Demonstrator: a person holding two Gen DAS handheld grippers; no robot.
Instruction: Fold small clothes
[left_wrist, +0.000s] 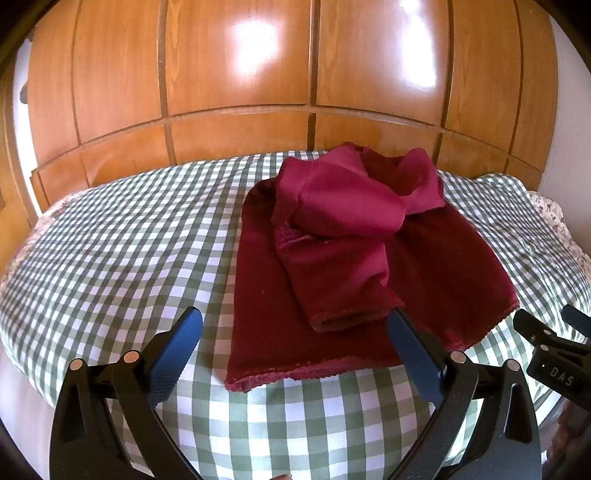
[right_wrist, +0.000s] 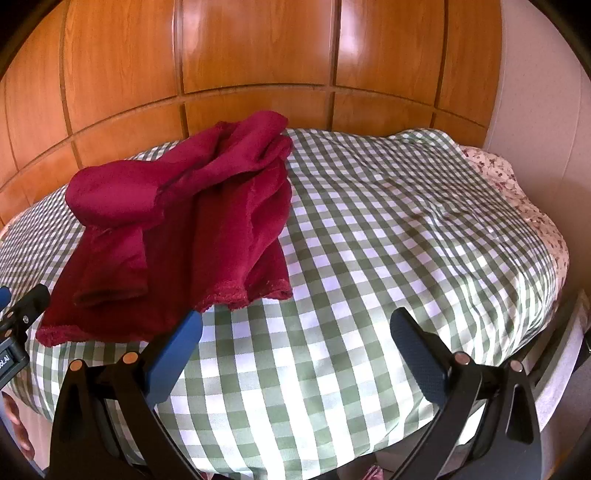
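A dark red garment (left_wrist: 332, 266) lies on the green-and-white checked cloth (left_wrist: 129, 251), partly folded, with a sleeve laid down its middle and bunched fabric at its far end. It also shows at the left of the right wrist view (right_wrist: 192, 229). My left gripper (left_wrist: 295, 325) is open and empty, its fingers either side of the garment's near hem, just above it. My right gripper (right_wrist: 295, 325) is open and empty over bare checked cloth (right_wrist: 406, 229), to the right of the garment's near corner.
A wooden panelled wardrobe (left_wrist: 240, 74) stands behind the table. A floral cloth (right_wrist: 517, 192) shows under the checked one at the right edge. The right gripper's body (left_wrist: 554, 350) shows at the right of the left wrist view.
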